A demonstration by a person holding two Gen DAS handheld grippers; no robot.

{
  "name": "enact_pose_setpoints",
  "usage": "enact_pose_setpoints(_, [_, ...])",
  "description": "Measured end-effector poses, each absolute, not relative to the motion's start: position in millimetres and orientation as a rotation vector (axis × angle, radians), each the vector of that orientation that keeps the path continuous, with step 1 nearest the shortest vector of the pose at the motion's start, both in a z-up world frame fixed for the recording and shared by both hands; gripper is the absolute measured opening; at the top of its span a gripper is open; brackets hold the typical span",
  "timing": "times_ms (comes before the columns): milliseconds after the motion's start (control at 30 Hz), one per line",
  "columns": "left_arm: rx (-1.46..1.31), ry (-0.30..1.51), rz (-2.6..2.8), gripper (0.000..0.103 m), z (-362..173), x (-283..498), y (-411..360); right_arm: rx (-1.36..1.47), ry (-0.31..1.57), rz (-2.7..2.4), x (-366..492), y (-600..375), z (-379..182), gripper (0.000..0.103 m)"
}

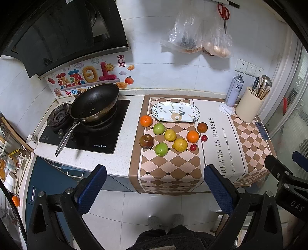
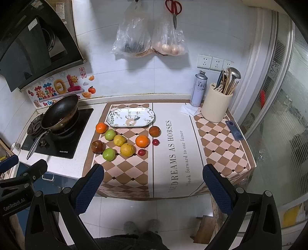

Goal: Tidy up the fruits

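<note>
Your left gripper (image 1: 155, 189) is wide open and holds nothing. Your right gripper (image 2: 153, 189) is wide open too, with nothing in it. Both hang in the air in front of the counter, well away from the fruits.

The fruits sit in a loose bunch on the checked mat (image 1: 169, 163), just in front of the plate (image 1: 175, 112). You can see two oranges (image 1: 146, 120), two green apples (image 1: 159, 128), two yellow lemons (image 1: 170, 135) and two dark red-brown apples (image 1: 146, 141). Two tiny red fruits (image 1: 204, 137) lie at the right edge of the bunch. The lemons sit close together in the middle. The plate is long and white with flowers painted on it, and no fruit is on it.

The mat has brown and pink diamonds and a white strip with words. To its left a black pan (image 1: 94, 103) sits on the stove. At the back right stand a grey can (image 2: 199, 89) and a cream pot of kitchen tools (image 2: 216, 107). A phone (image 2: 233, 129) lies near the pot. Two plastic bags (image 2: 150, 38) and red scissors (image 2: 173, 9) hang on the white tile wall.
</note>
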State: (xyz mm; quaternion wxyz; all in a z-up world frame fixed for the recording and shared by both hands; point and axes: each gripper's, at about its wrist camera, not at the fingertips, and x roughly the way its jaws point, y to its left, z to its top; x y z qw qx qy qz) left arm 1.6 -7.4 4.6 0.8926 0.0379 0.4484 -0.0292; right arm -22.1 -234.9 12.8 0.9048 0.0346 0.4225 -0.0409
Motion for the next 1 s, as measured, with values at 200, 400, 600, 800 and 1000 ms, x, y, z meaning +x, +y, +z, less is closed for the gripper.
enact_pose_setpoints(200, [0.077, 0.930, -0.062, 0.103, 4.5, 1.3, -6.5, 0.072, 0.872, -0.084, -22.7, -234.7, 12.4, 0.103])
enact_pose_setpoints(400, [0.076, 0.931, -0.065, 0.103, 5.2, 2.3, -8.8, 0.071, 0.873, -0.085, -22.7, -234.8, 12.2, 0.103])
enact_pose_setpoints(600, [0.073, 0.928, -0.063, 0.103, 4.4, 1.3, -5.9, 0.073, 0.872, -0.084, -22.7, -235.0, 12.2, 0.103])
enact_pose_setpoints(800, [0.072, 0.928, -0.064, 0.103, 5.5, 1.9, -8.3, 0.074, 0.872, -0.081, -22.6, -234.3, 12.5, 0.103])
enact_pose_setpoints(1000, [0.073, 0.928, -0.066, 0.103, 5.8, 2.4, -7.3, 0.078, 0.874, -0.080, -22.5, -232.7, 12.4, 0.103])
